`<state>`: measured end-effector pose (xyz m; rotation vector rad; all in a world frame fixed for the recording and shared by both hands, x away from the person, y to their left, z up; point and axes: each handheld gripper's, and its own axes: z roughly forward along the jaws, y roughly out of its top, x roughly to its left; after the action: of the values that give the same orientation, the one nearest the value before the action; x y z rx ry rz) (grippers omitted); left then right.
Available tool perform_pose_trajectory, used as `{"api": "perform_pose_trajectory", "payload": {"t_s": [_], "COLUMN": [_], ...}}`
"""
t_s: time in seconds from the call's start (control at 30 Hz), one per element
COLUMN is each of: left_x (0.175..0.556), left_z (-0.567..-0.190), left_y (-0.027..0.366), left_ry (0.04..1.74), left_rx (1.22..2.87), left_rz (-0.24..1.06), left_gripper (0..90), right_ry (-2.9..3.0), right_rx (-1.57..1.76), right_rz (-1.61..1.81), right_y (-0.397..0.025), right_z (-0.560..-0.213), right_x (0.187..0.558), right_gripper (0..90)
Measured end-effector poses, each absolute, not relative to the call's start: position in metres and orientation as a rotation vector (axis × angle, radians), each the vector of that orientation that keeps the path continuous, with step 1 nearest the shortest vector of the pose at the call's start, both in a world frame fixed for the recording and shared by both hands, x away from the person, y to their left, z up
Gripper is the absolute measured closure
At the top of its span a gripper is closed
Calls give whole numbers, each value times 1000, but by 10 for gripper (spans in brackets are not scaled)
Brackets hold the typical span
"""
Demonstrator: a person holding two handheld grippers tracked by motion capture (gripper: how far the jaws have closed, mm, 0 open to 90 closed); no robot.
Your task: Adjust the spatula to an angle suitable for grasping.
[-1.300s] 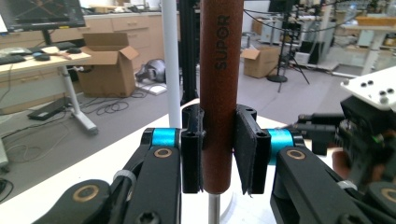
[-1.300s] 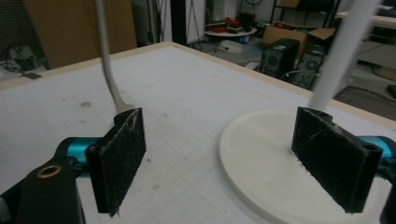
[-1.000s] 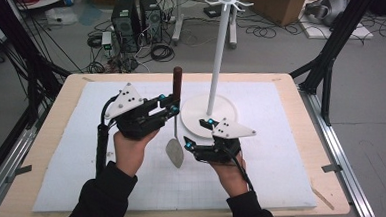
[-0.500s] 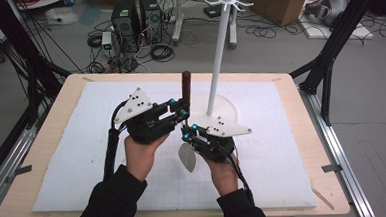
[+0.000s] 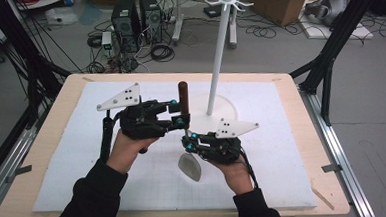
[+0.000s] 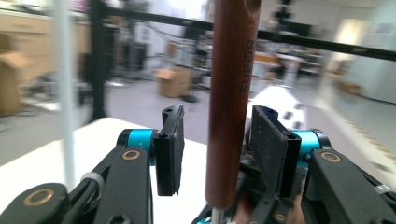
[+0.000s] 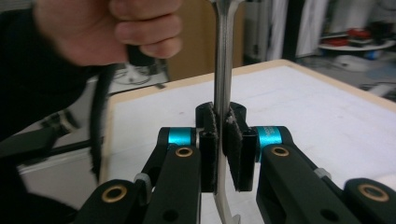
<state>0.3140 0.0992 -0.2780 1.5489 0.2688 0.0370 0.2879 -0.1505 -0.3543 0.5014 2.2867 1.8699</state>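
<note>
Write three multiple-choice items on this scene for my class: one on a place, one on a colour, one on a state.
1. Where does the white rack stand?
A. on the white mat
B. on the floor
C. on a box

2. What colour is the ladle's handle?
A. blue
B. dark brown
C. yellow

3. How are the right gripper jaws?
A. wide open
B. shut on the ladle's metal shank
C. shut on nothing

Answers:
1 A, its round base sits on the mat.
2 B, the left gripper view shows brown wood.
3 B, the pads clamp the shank in the right gripper view.
</note>
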Motion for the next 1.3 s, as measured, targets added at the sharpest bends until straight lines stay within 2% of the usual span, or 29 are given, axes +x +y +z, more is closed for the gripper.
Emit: {"api": "perform_pose_trajectory", "payload": {"t_s": [0.13, 0.2, 0.33, 0.37, 0.4, 0.47, 0.53, 0.67, 0.77, 0.97, 1.3], "left_x": [314, 313, 312, 312, 311, 310, 310, 310, 310, 312, 318], "left_z": [-279, -279, -278, -277, -277, -276, -274, -271, -272, -274, -274], "left_y": [97, 97, 96, 96, 97, 97, 99, 103, 104, 105, 111], "left_ry": [225, 212, 216, 228, 234, 251, 265, 286, 298, 331, 418], "left_rx": [1574, 1577, 1589, 1597, 1598, 1594, 1590, 1582, 1593, 1619, 1634], "left_rz": [37, 37, 44, 60, 68, 92, 104, 128, 148, 175, 237], "left_gripper": [615, 721, 732, 732, 733, 733, 733, 733, 732, 732, 733], "right_ry": [2344, 2352, 2358, 2345, 2293, 2247, 2187, 2109, 2089, 2082, 2018], "right_rx": [455, 436, 436, 442, 496, 537, 576, 644, 696, 763, 854], "right_rz": [1867, 1861, 1859, 1867, 1887, 1887, 1857, 1767, 1664, 1474, 1454], "right_y": [-149, -148, -148, -148, -149, -154, -162, -179, -191, -213, -238], "right_z": [-355, -356, -356, -356, -355, -352, -351, -350, -350, -356, -362], "right_x": [287, 288, 287, 287, 286, 285, 281, 277, 275, 273, 268], "right_gripper": [845, 845, 830, 731, 545, 482, 376, 269, 230, 219, 216]}}
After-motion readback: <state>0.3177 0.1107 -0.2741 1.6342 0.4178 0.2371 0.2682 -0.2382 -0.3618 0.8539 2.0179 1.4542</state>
